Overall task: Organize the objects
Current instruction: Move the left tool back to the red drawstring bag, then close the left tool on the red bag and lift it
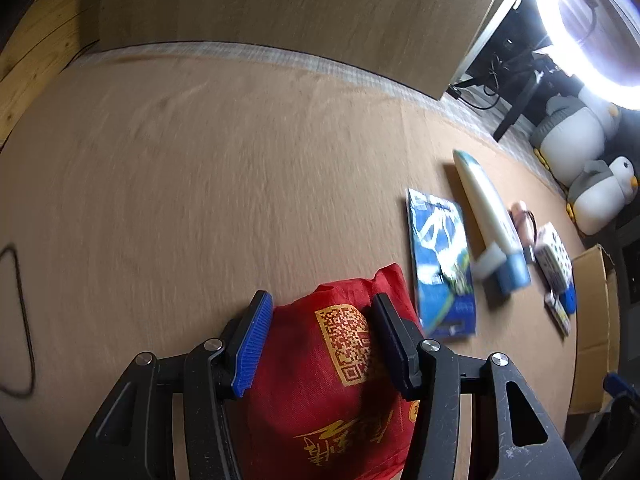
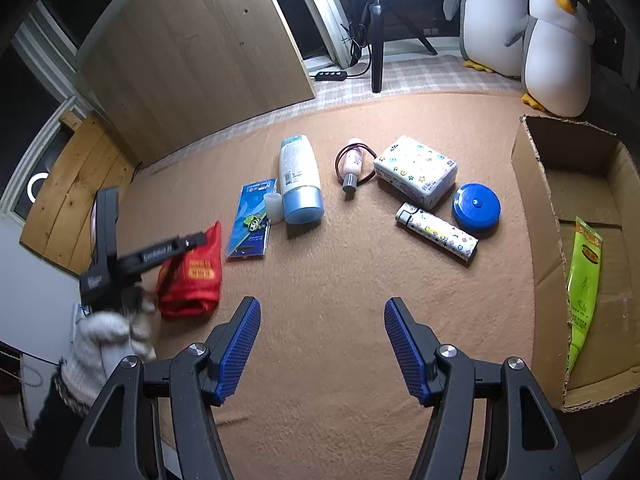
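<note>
2 blue pads of left gripper (image 1: 320, 344) flanking red cloth bag (image 1: 328, 380) on tan mat (image 1: 200, 180); whether pads press or merely straddle cannot be told through blur. Bag's long axis running along fingers, straight ahead and below.

From right wrist: right gripper (image 2: 322, 344) gaping, nothing between, over bare mat. Red bag at far left beneath left gripper, clearly nearer that hand. Cardboard box (image 2: 532, 184) at right edge, well apart from bag, likely destination.
</note>
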`<state>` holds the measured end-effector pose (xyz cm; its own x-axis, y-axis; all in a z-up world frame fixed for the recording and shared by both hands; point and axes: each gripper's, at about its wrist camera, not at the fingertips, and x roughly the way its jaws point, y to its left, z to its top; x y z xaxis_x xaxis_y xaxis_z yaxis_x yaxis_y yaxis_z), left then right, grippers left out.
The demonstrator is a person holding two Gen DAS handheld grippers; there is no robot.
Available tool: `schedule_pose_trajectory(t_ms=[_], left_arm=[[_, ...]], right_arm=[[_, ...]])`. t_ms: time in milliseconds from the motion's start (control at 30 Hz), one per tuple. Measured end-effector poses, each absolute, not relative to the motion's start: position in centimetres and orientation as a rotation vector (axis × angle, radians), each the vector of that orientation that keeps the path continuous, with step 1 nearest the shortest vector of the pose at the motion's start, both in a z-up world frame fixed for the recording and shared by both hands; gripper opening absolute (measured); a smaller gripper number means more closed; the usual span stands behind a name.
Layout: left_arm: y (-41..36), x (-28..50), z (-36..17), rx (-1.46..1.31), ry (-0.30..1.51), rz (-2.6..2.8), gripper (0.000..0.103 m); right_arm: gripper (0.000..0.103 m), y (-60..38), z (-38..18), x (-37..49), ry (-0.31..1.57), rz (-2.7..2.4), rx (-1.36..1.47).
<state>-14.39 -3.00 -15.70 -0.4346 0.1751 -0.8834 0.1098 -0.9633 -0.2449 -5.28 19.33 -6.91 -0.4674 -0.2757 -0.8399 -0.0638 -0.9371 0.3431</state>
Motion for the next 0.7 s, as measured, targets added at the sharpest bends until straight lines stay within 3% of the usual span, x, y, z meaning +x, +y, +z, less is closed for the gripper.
schedule_pose_trajectory(t_ms=[567,633,700], left_arm=[[4.5,-8.0,-15.2,-1.632,-0.393,2.435,0.058],[4.3,-7.7,-14.4,-1.616,-0.386,2.429,0.061],[3.8,-7.2,-13.4,-1.594,-0.385,2.42,0.072]], right_arm=[[0.061,19.8,-8.7,-4.6,-0.532,-2.481,1.58],[0.061,19.7,-8.8,-4.5,-0.541,-2.472,1.582],[0.061,19.6,-9.1,-4.5,-0.559,-2.45,1.581]])
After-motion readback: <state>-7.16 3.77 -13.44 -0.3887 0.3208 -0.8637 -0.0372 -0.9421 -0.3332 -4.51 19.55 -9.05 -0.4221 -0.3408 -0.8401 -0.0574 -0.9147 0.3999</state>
